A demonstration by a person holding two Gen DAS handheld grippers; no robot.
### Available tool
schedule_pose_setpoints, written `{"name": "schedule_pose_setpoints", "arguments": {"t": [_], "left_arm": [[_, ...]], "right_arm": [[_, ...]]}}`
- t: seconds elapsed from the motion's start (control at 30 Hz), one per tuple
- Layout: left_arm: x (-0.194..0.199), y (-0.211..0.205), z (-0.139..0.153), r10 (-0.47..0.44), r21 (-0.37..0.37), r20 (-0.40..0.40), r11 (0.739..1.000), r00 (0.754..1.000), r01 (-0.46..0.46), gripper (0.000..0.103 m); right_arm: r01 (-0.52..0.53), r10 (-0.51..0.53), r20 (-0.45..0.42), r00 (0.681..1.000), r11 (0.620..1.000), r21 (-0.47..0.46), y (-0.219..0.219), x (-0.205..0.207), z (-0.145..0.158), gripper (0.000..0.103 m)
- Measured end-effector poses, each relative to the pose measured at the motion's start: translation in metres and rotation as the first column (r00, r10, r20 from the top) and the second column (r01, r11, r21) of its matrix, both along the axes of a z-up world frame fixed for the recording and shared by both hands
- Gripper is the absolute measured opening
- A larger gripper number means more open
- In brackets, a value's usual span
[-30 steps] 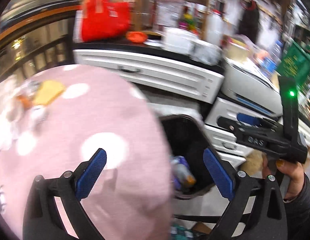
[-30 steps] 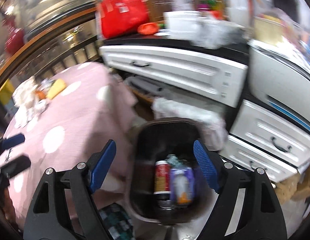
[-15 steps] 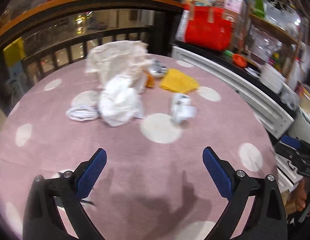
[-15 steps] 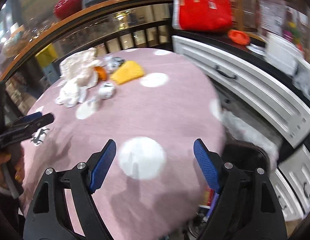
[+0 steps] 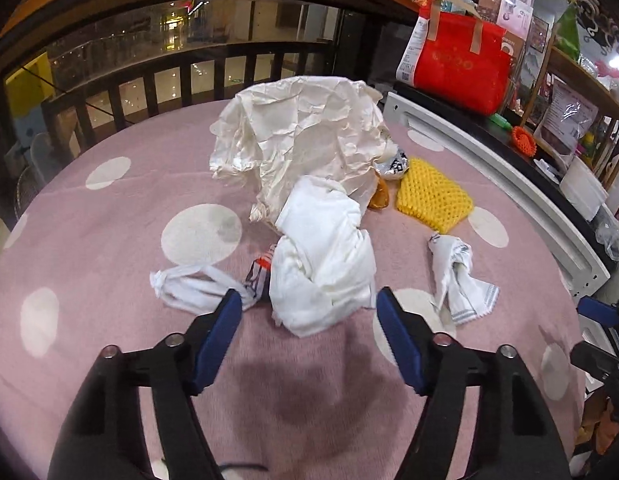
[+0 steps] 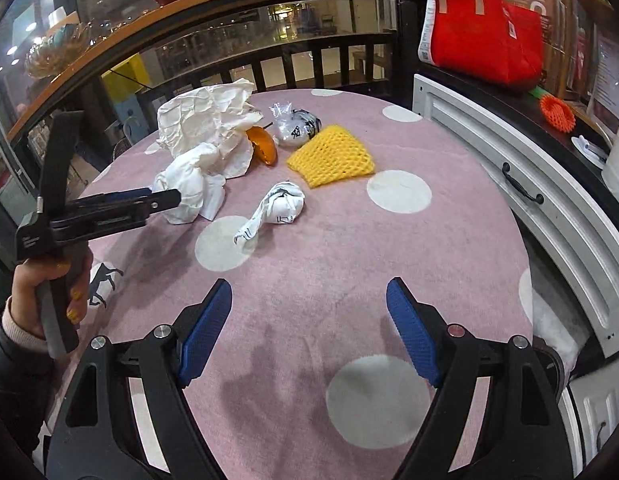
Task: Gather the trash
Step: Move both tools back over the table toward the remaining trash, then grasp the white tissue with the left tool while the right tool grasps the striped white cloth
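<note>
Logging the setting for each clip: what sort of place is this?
Probably a small shop or cafe corner overlooking a mall atrium, not a home: a railing with lit floors behind it, cluttered shelves of packaged goods, and a round table in a pink dotted cloth.

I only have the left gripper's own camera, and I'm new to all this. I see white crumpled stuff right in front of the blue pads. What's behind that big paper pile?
Observer: From the right wrist view, an orange piece leans against the crumpled paper, with a tied clear bag beside it.
Operator: Is the other gripper holding anything?
Observer: No. The right gripper is open over bare pink tablecloth.
Operator: And mine, seen from outside?
Observer: The left gripper reaches the white tissue wad; its jaws have just been closing, though the pads aren't pressing yet.
</note>
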State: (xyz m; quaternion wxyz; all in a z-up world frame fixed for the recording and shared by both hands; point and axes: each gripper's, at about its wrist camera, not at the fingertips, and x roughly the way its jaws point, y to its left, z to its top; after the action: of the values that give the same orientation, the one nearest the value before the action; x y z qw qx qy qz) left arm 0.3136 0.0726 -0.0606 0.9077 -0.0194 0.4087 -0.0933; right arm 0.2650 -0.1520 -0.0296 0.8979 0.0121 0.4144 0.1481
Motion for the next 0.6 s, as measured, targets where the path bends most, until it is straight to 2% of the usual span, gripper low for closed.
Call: {"name": "schedule_pose_setpoints", "arguments": {"t": [0.07, 0.13, 0.2, 0.33, 0.43, 0.6], "left_arm": [[0.005, -0.001, -0.005, -0.007, -0.003, -0.017, 1.0, 1.0, 0.007, 0.05], [0.004, 0.0, -0.007, -0.013, -0.016, -0.023, 1.0, 1.0, 0.013, 0.029], [-0.001, 0.001, -0.006, -0.016, -0.021, -0.017, 1.0, 1.0, 0.016, 0.017], [-0.014, 0.002, 0.003, -0.03, -0.04, 0.014, 0.999, 0.999, 0.031, 0.011], [-0.028, 0.003, 0.017, -0.029, -0.029, 0.062, 0.999, 0.998, 0.03, 0.01], [-0.053, 0.006, 0.035, -0.013, -0.025, 0.135, 1.0, 0.991, 0.017, 0.01]], "right_arm": [[-0.001, 0.001, -0.004, 1.0, 1.0, -0.006, 0.002, 0.004, -0.001, 0.079], [-0.003, 0.003, -0.011, 1.0, 1.0, -0.013, 0.004, 0.009, -0.003, 0.079], [-0.01, 0.009, -0.017, 1.0, 1.0, -0.017, 0.007, 0.015, -0.004, 0.079], [-0.029, 0.029, -0.028, 0.999, 0.999, -0.015, 0.022, 0.032, -0.005, 0.079], [-0.042, 0.041, -0.033, 0.999, 0.999, -0.032, 0.036, 0.046, -0.007, 0.078], [-0.05, 0.046, -0.091, 0.995, 0.998, -0.038, 0.056, 0.076, -0.019, 0.069]]}}
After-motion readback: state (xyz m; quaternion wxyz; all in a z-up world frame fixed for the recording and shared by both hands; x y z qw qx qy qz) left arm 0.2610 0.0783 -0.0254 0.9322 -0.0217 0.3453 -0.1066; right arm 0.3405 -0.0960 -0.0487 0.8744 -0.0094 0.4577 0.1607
